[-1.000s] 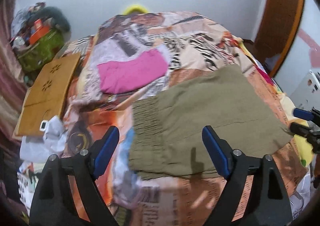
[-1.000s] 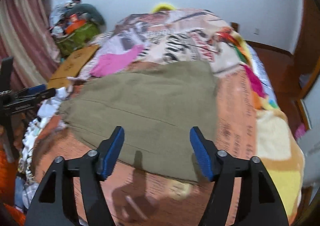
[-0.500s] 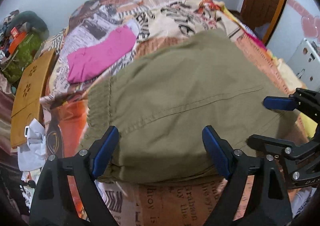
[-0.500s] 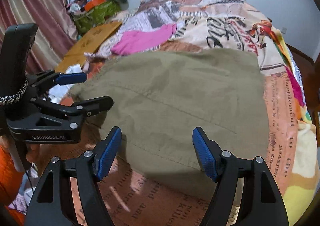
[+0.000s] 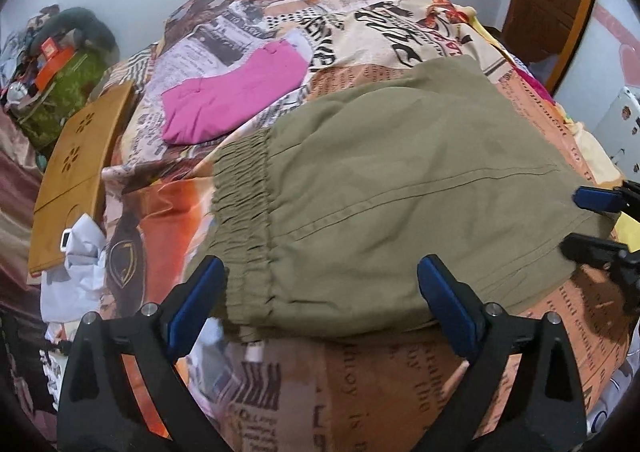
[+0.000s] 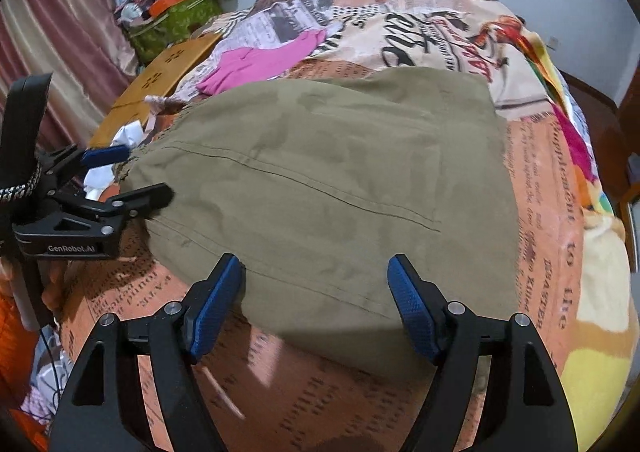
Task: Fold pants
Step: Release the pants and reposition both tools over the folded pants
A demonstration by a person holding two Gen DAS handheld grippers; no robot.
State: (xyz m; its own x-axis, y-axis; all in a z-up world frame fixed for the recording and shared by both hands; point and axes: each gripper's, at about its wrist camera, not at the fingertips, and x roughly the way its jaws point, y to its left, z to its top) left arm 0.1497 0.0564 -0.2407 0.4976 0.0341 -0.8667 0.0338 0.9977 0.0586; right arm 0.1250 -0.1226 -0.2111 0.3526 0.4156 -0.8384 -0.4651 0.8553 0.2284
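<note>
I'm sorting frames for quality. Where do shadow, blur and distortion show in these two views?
Left wrist view: the bed bulges from fisheye distortion, corners are black, print near the pants is soft. Right wrist view: a dark shadow lies under the pants' near edge.

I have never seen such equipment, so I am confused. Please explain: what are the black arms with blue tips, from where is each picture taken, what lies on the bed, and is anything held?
No robot here: a person holds a two-finger gripper in each hand, each with a camera looking along its fingers. One picture comes from the left gripper, the other from the right gripper. Each view also shows the other gripper at its edge. On the printed bedspread lie olive pants, with a pink garment farther back. Nothing is held: both grippers have their jaws opening, with the near edge of the pants between them.
</note>
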